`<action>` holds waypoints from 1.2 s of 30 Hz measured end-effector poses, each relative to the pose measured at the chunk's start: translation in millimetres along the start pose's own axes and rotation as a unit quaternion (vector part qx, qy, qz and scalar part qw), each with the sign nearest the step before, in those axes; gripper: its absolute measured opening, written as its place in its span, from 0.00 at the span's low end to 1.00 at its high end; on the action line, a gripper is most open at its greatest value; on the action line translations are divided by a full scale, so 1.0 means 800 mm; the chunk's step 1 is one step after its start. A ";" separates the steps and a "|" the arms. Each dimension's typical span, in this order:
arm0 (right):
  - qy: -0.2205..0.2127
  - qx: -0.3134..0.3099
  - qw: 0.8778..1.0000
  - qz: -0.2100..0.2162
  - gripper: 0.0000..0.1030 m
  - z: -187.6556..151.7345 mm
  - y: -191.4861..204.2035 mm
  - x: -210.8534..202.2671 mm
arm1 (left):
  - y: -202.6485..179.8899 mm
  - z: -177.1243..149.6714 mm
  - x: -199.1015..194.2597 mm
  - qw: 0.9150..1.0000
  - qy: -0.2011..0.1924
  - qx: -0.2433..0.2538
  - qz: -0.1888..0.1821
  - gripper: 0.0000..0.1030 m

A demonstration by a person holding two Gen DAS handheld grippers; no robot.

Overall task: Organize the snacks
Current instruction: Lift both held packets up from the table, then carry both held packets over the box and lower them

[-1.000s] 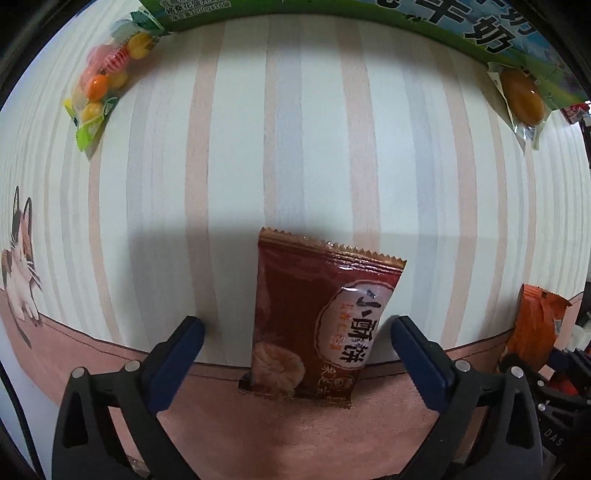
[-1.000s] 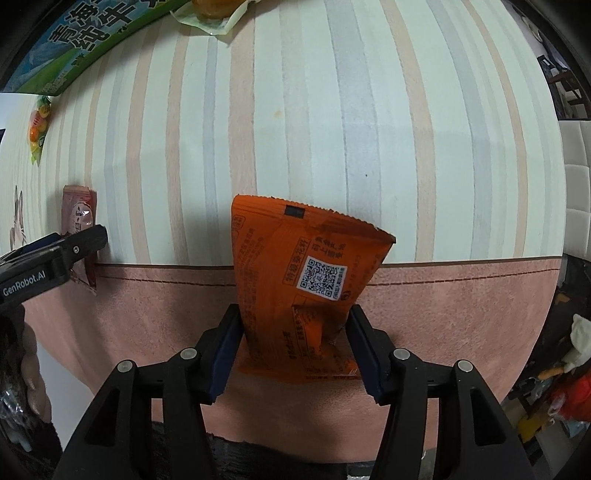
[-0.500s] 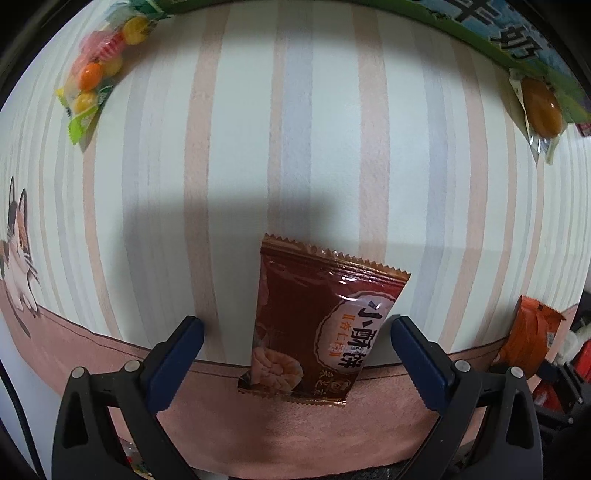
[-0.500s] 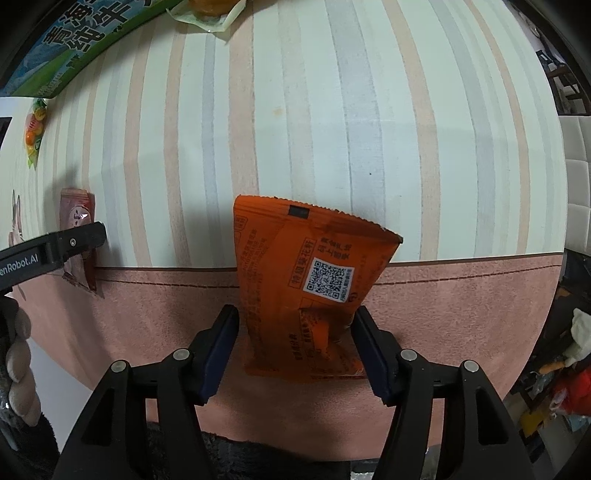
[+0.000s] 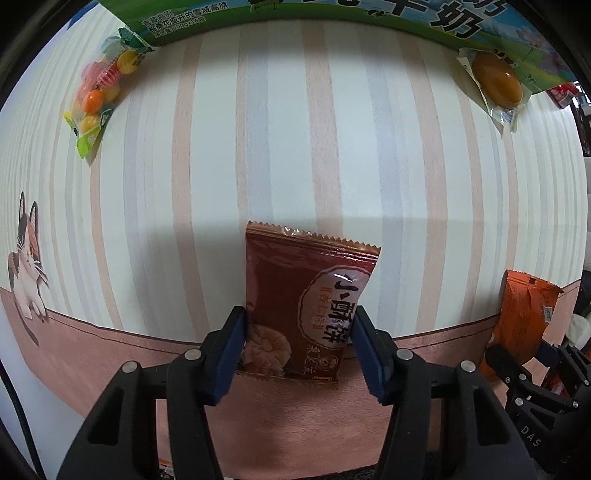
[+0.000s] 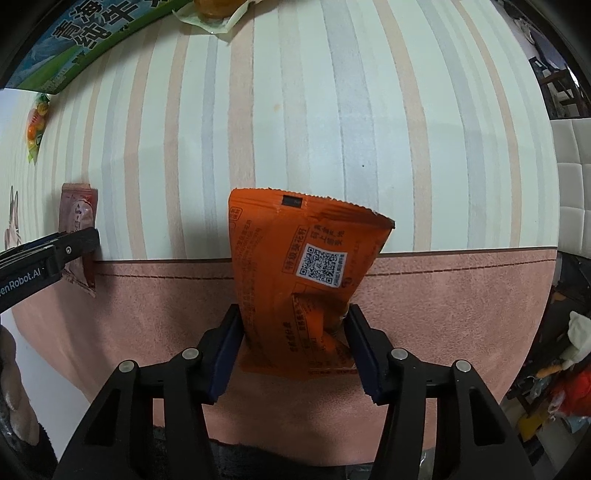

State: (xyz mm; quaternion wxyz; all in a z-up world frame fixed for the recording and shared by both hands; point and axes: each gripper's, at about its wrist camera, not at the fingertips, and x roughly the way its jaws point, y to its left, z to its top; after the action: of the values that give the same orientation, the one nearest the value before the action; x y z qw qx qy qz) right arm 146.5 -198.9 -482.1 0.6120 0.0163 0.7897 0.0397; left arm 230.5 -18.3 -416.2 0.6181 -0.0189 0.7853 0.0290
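Observation:
My left gripper (image 5: 297,345) is shut on a dark red biscuit packet (image 5: 303,291), its pads pressing the packet's lower sides just above the striped cloth. My right gripper (image 6: 293,341) is shut on an orange snack packet (image 6: 295,269) with a QR code, held crumpled between the pads. The orange packet also shows at the right edge of the left wrist view (image 5: 524,314). The red packet also shows at the left of the right wrist view (image 6: 77,206), with the left gripper's finger across it.
A bag of coloured candies (image 5: 99,96) lies far left on the striped tablecloth (image 5: 332,129). A sealed brown egg packet (image 5: 496,83) lies far right. A green milk carton box (image 5: 332,14) runs along the back. The cloth's pink border marks the near edge.
The left gripper has closed from wide open onto the red packet. The right gripper has stayed shut on the orange packet, shifting only slightly.

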 end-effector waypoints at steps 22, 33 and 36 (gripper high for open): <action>-0.045 -0.005 0.997 0.066 0.42 -0.035 0.025 -0.054 | -0.028 -0.045 -0.058 0.998 -0.050 0.027 -0.019 0.52; -0.121 -0.003 0.982 0.144 0.41 -0.022 0.030 -0.171 | -0.009 -0.056 -0.171 0.989 -0.130 0.022 -0.063 0.52; -0.146 -0.002 0.975 0.165 0.41 -0.009 0.027 -0.211 | -0.009 -0.044 -0.211 0.985 -0.151 0.021 -0.078 0.52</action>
State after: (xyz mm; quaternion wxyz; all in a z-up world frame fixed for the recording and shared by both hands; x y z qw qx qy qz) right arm 181.0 -190.4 -315.3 0.7057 0.1508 0.6781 0.1394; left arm 236.6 -28.9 -244.0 0.7302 -0.0628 0.6796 -0.0334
